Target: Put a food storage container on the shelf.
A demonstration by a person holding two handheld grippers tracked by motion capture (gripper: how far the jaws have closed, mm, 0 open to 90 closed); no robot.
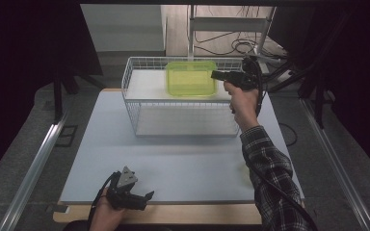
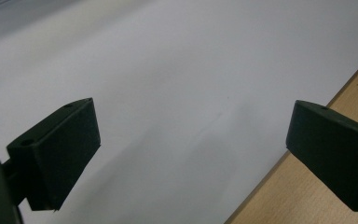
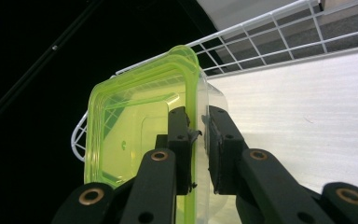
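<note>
High view first: nearest me, my left tongs [image 1: 136, 198] rest at the front edge of the pale surface [image 1: 173, 163], jaws spread wide with nothing between them; the left gripper view shows the same bare surface [image 2: 177, 93] between the two pads. Farther off stands the white wire basket [image 1: 139, 103]. At its back, on the upper shelf, sits the yellow-green lidded container [image 1: 191, 78]. My right tongs [image 1: 218, 74] reach to its right side, and in the right gripper view they [image 3: 199, 140] are clamped on the container's [image 3: 130, 135] rim edge.
</note>
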